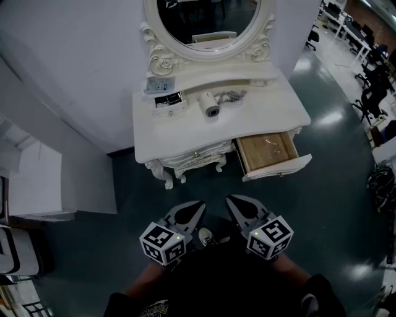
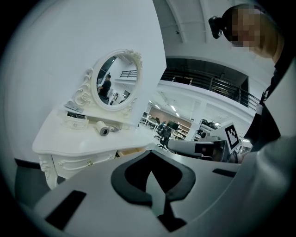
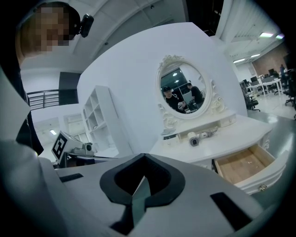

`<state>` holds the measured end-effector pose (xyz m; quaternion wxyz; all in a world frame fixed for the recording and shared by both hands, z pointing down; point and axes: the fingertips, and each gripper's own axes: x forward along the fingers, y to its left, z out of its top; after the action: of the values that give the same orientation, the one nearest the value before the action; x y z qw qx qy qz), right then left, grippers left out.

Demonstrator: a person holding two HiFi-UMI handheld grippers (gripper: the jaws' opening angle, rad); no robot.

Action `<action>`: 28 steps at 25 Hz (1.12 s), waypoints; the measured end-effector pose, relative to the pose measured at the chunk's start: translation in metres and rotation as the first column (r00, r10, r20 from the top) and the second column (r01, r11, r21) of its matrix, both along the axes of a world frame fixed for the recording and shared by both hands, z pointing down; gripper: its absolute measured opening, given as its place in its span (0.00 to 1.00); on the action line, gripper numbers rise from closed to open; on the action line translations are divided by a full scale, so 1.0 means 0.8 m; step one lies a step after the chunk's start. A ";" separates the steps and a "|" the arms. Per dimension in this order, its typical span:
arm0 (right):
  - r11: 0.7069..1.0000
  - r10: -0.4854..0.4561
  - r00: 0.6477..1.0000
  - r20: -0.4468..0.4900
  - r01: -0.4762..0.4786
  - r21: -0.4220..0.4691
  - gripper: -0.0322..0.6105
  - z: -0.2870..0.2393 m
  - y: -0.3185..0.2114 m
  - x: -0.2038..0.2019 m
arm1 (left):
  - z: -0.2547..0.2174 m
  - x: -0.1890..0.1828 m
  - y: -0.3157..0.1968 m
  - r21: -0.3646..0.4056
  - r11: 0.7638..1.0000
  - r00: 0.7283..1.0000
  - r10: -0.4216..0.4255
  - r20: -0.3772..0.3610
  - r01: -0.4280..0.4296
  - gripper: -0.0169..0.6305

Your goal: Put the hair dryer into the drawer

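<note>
Hovering low in front of the person: left gripper (image 1: 195,207) and right gripper (image 1: 233,202), jaws pressed together, holding nothing | drawer (image 1: 278,168) pulled out at the dressing table's (image 1: 179,133) right front | hair dryer (image 1: 209,103) lying on the tabletop near the back, beneath the oval mirror (image 1: 207,18)

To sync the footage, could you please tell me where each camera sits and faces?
Head view: on head, steeply down at dressing table; left gripper, right gripper, forearms show.
Left gripper view: along its shut jaws toward the table; torso shows.
Right gripper view: along its shut jaws toward table, drawer; torso shows.
Shared: hair dryer.
</note>
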<state>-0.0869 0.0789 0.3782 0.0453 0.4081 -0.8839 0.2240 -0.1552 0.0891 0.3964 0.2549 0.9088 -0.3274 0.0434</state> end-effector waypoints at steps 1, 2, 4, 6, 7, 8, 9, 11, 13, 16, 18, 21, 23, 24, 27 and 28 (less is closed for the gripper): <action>1.000 0.000 1.000 -0.001 0.000 0.002 0.10 -0.001 -0.002 0.000 | -0.001 -0.001 -0.002 0.002 1.000 1.000 -0.003 -0.001 0.003 0.03; 1.000 0.000 1.000 -0.002 0.000 0.004 0.10 -0.001 -0.004 -0.001 | -0.002 -0.003 -0.004 0.004 1.000 1.000 -0.005 -0.002 0.005 0.03; 1.000 -0.004 1.000 -0.004 0.004 0.004 0.09 -0.002 -0.008 -0.002 | -0.002 -0.005 -0.008 0.006 1.000 1.000 -0.013 -0.003 0.013 0.03; 1.000 -0.013 1.000 -0.008 0.013 0.004 0.10 -0.001 -0.013 -0.002 | -0.001 -0.006 -0.013 0.005 1.000 1.000 -0.023 -0.003 0.023 0.03; 1.000 -0.017 1.000 -0.010 0.017 0.004 0.10 0.000 -0.017 -0.001 | -0.001 -0.005 -0.016 0.004 1.000 1.000 -0.028 -0.003 0.028 0.03; 1.000 -0.020 1.000 -0.010 0.020 0.004 0.10 0.000 -0.022 0.001 | 0.000 -0.003 -0.020 0.004 0.999 0.999 -0.033 -0.002 0.033 0.03; 1.000 -0.022 1.000 -0.010 0.022 0.004 0.10 0.001 -0.028 0.003 | 0.000 -0.002 -0.024 0.003 0.999 0.999 -0.038 0.000 0.038 0.03; 1.000 -0.030 1.000 -0.010 0.030 0.006 0.10 0.001 -0.042 0.005 | 0.002 -0.001 -0.034 0.002 0.999 0.999 -0.049 0.004 0.049 0.03; 0.999 -0.044 0.999 -0.010 0.044 0.008 0.10 0.000 -0.056 0.008 | 0.003 0.001 -0.046 -0.001 0.998 0.998 -0.068 0.008 0.068 0.03; 0.998 -0.067 0.998 -0.020 0.068 0.014 0.10 -0.002 -0.079 0.019 | 0.003 0.008 -0.067 -0.006 0.995 0.995 -0.099 0.009 0.100 0.03; 0.997 -0.075 0.997 -0.024 0.076 0.012 0.10 -0.001 -0.098 0.029 | 0.003 0.016 -0.083 -0.009 0.993 0.993 -0.116 0.010 0.116 0.03; 0.996 -0.087 0.996 -0.029 0.087 0.005 0.10 0.001 -0.129 0.044 | 0.002 0.029 -0.108 -0.013 0.991 0.991 -0.135 0.016 0.136 0.03; 0.995 -0.096 0.995 -0.033 0.097 0.003 0.09 0.002 -0.148 0.052 | 0.004 0.036 -0.124 -0.016 0.989 0.989 -0.146 0.021 0.146 0.03; 0.995 -0.101 0.994 -0.036 0.101 0.003 0.10 0.002 -0.157 0.056 | 0.004 0.040 -0.132 -0.018 0.988 0.988 -0.151 0.023 0.151 0.03; 0.993 -0.115 0.992 -0.049 0.115 0.008 0.10 0.002 -0.184 0.068 | 0.005 0.052 -0.156 -0.019 0.986 0.986 -0.165 0.025 0.166 0.03; 0.993 -0.119 0.991 -0.054 0.120 0.008 0.10 0.004 -0.193 0.072 | 0.006 0.056 -0.164 -0.019 0.985 0.985 -0.170 0.024 0.170 0.03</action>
<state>-0.0290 -0.0752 0.3811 0.0798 0.3603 -0.9065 0.2051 -0.1101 -0.0425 0.4013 0.2636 0.8743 -0.4060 0.0353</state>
